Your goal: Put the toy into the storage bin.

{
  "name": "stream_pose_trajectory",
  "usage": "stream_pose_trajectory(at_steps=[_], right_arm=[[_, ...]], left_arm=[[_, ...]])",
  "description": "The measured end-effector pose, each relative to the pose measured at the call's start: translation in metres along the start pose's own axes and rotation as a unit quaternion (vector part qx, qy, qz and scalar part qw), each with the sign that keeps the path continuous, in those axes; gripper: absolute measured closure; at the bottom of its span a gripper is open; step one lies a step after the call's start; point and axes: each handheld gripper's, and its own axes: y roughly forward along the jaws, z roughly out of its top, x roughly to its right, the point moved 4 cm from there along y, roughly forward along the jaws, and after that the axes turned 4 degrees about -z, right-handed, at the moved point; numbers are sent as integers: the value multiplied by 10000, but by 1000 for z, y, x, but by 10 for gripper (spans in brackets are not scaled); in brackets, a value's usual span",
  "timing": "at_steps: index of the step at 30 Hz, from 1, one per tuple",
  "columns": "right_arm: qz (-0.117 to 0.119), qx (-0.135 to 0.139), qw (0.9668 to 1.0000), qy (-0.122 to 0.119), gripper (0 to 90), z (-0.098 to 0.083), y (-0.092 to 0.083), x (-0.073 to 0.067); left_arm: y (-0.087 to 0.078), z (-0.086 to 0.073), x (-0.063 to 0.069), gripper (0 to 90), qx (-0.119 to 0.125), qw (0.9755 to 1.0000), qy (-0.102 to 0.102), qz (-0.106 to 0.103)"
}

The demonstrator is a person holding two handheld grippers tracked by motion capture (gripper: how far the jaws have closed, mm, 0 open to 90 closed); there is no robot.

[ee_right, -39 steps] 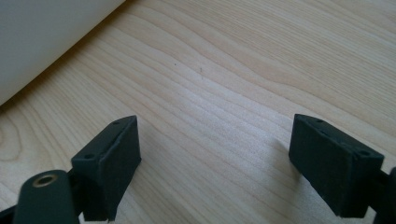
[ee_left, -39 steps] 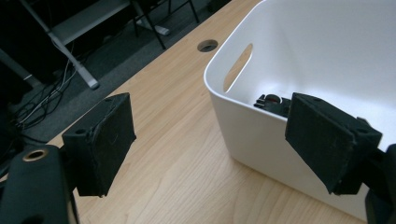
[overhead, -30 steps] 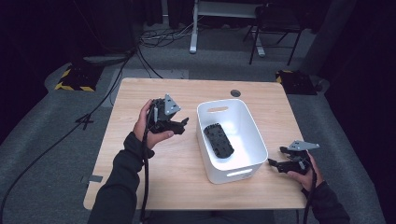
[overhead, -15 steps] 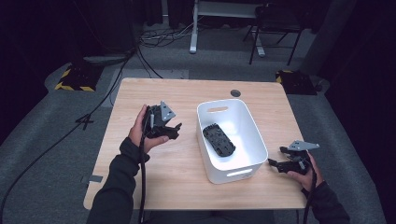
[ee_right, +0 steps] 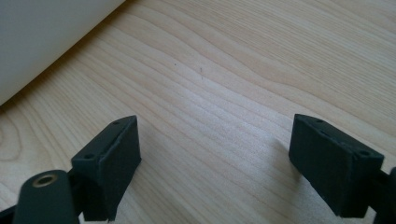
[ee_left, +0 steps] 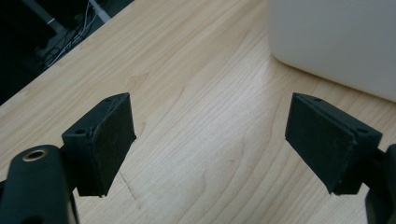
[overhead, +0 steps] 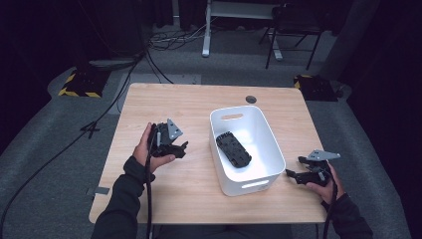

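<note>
Your left gripper (overhead: pixel 180 147) hangs left of the white bin (overhead: pixel 247 179), jaws spread wide over bare table (overhead: pixel 199 99). The bin sits mid-table, a black flat device (overhead: pixel 233 149) lying inside it. Your right gripper (overhead: pixel 292 175) rests near the bin's right wall, jaws also wide apart, gripping nothing.

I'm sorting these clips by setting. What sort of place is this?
Probably a dim lab or studio set up for recording, not a home: a lone wooden table on grey carpet, loose cables across the floor, and yellow-black striped floor weights.
</note>
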Motion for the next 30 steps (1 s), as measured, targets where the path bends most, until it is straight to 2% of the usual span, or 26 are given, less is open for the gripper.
stream_pose_trajectory(at_steps=[1, 4, 10, 13, 17, 18, 19, 22, 24, 25, 26, 28, 30], right_arm=[[0, 0, 10000, 1, 166, 0, 0, 0], [0, 0, 10000, 0, 165, 0, 0, 0], [-1, -1, 10000, -7, 165, 0, 0, 0], [-1, 1, 10000, -2, 165, 0, 0, 0], [0, -1, 10000, 0, 165, 0, 0, 0], [0, 0, 10000, 0, 166, 0, 0, 0], [0, 0, 10000, 0, 165, 0, 0, 0], [0, 1, 10000, -2, 165, 0, 0, 0], [0, 1, 10000, 0, 166, 0, 0, 0], [-1, 0, 10000, 1, 165, 0, 0, 0], [-1, 0, 10000, 1, 165, 0, 0, 0], [-2, 1, 10000, -1, 165, 0, 0, 0], [-1, 0, 10000, -2, 165, 0, 0, 0]], left_arm=[[0, -1, -1, 161, -26, 10000, 50, 55], [0, -8, 0, 161, -80, 10000, 26, 12], [2, -22, 3, 160, -191, 9997, 126, 101], [1, -29, 2, 161, -413, 9988, 252, 105], [0, -36, 3, 160, -469, 9984, 285, 111], [-1, -37, 3, 160, -460, 9983, 293, 191], [-2, -39, 4, 161, -463, 9984, 254, 187], [-4, -45, 5, 160, -503, 9976, 398, 243], [-5, -49, 7, 161, -562, 9975, 373, 190], [-7, -51, 6, 161, -606, 9969, 447, 236], [-7, -52, 7, 161, -592, 9972, 402, 211], [-9, -55, 8, 162, -635, 9965, 478, 267], [-10, -59, 10, 161, -665, 9966, 434, 205]])
